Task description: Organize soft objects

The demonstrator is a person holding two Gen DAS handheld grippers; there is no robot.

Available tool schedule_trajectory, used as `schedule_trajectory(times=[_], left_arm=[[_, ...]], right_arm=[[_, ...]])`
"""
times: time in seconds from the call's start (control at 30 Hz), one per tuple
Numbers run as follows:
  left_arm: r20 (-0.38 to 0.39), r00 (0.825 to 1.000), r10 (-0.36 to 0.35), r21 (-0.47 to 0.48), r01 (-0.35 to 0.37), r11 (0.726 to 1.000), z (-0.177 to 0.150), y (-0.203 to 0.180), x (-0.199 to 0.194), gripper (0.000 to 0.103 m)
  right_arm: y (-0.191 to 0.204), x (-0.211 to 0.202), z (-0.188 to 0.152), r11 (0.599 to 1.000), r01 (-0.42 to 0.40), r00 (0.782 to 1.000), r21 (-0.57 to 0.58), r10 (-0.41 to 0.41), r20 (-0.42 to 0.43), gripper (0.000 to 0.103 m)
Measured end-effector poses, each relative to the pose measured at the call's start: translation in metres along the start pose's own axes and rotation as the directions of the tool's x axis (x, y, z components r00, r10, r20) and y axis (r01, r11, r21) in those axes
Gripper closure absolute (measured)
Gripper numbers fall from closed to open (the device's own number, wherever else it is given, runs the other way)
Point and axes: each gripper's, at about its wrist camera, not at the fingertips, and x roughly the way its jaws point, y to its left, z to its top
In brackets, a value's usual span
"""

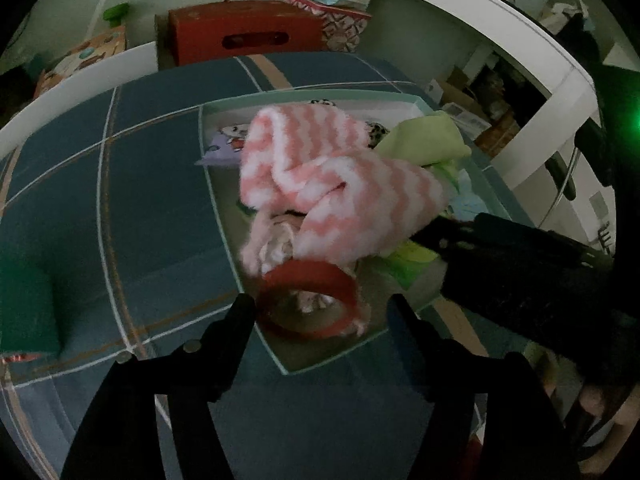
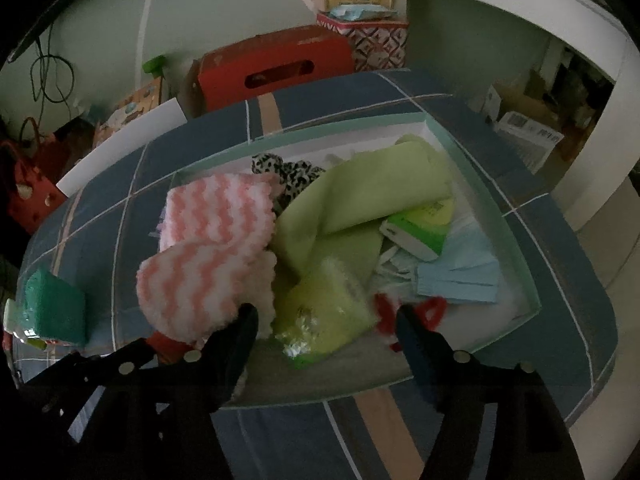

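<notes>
Both grippers hung open over the shallow box (image 2: 492, 200) on the plaid bed (image 1: 120, 200). Left gripper (image 1: 322, 312) gaped empty around a red ring (image 1: 308, 304); right gripper (image 2: 326, 320) held nothing, just above a yellow-green cloth (image 2: 332, 304). Pink striped fuzzy fabric (image 1: 332, 184) lay heaped in the box.

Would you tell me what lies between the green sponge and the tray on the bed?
Only bare plaid bedcover lies between the green sponge and the tray; the right wrist view shows this best.
</notes>
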Motion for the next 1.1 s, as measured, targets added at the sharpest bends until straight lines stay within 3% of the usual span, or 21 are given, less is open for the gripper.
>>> schedule_trajectory(times=[0.4,0.5,0.57,0.67,0.83,0.9,0.97,1.0,1.1], left_arm=[[0.024,1.000,0.013,-0.075,-0.011,0.997,-0.028,0.024,-0.032,0.033],[0.036,0.997,0.071,-0.129,-0.065,0.989,-0.037,0.040,-0.042,0.033],[0.048,0.990,0.129,-0.174,-0.119,0.977,-0.042,0.054,-0.049,0.033],[0.063,0.972,0.226,-0.250,-0.204,0.946,-0.051,0.077,-0.061,0.014],[0.047,0.931,0.361,-0.318,-0.329,0.889,-0.067,0.104,-0.072,0.013],[0.039,0.921,0.388,-0.352,-0.351,0.868,-0.073,0.113,-0.074,0.011],[0.028,0.909,0.415,-0.381,-0.374,0.846,-0.079,0.121,-0.078,0.008],[0.025,0.904,0.426,-0.389,-0.384,0.838,-0.083,0.125,-0.079,0.003],[0.022,0.901,0.434,-0.409,-0.388,0.826,-0.095,0.131,-0.086,0.001]], right_arm=[[0.000,-0.019,-0.014,1.000,0.030,0.999,-0.001,-0.030,0.028,0.024],[0.005,-0.025,-0.019,1.000,0.027,0.999,-0.016,-0.026,0.037,0.024],[0.011,-0.028,-0.023,0.999,0.019,0.999,-0.029,-0.018,0.037,0.024],[0.023,-0.027,-0.029,0.999,0.001,1.000,-0.052,0.001,0.029,0.024],[0.051,-0.023,-0.039,0.993,-0.027,1.000,-0.116,0.028,0.009,0.014],[0.062,-0.023,-0.043,0.990,-0.039,0.999,-0.138,0.040,0.005,0.011],[0.072,-0.022,-0.047,0.987,-0.054,0.998,-0.152,0.055,0.004,0.000],[0.075,-0.022,-0.049,0.986,-0.054,0.998,-0.156,0.057,0.012,0.000],[0.086,-0.021,-0.055,0.984,-0.048,0.999,-0.174,0.051,0.011,0.000]])
